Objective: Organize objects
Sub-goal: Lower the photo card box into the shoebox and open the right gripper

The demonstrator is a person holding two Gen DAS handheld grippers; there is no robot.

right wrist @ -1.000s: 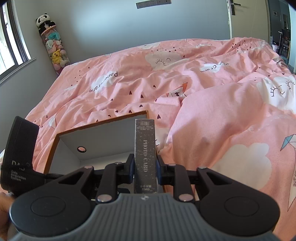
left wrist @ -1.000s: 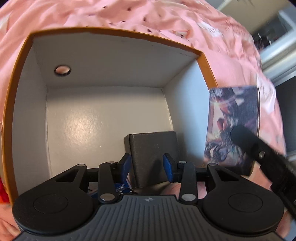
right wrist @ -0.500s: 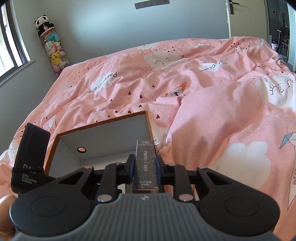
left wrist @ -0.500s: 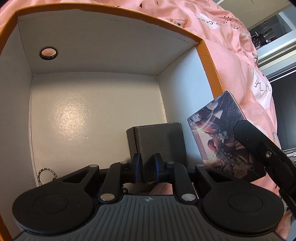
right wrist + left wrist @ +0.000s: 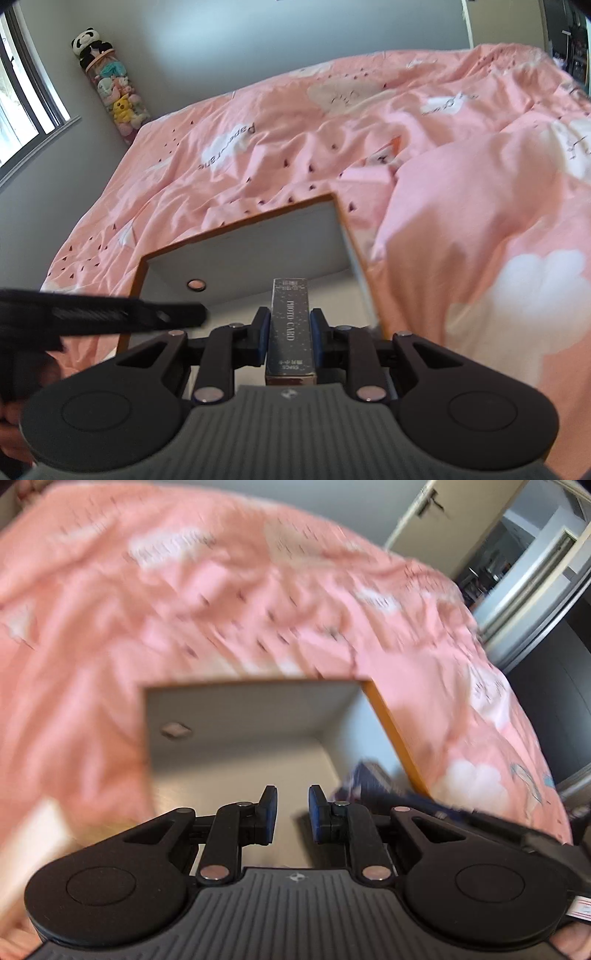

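A: What is around?
B: A pink bed cover (image 5: 461,206), with the left claw (image 5: 291,814) parted, holding nothing.
A: The card box (image 5: 291,325)?
B: Dark, speckled, pinched by the right claw (image 5: 289,332) above the orange-rimmed box (image 5: 236,221)

We see a dark, speckled photo card box (image 5: 290,328) standing upright between our right gripper's (image 5: 288,334) fingers, its narrow spine lettered "PHOTO CARD" facing us. Just beyond both grippers lies the open orange-rimmed box (image 5: 240,221), white inside, with a round hole in its far wall.
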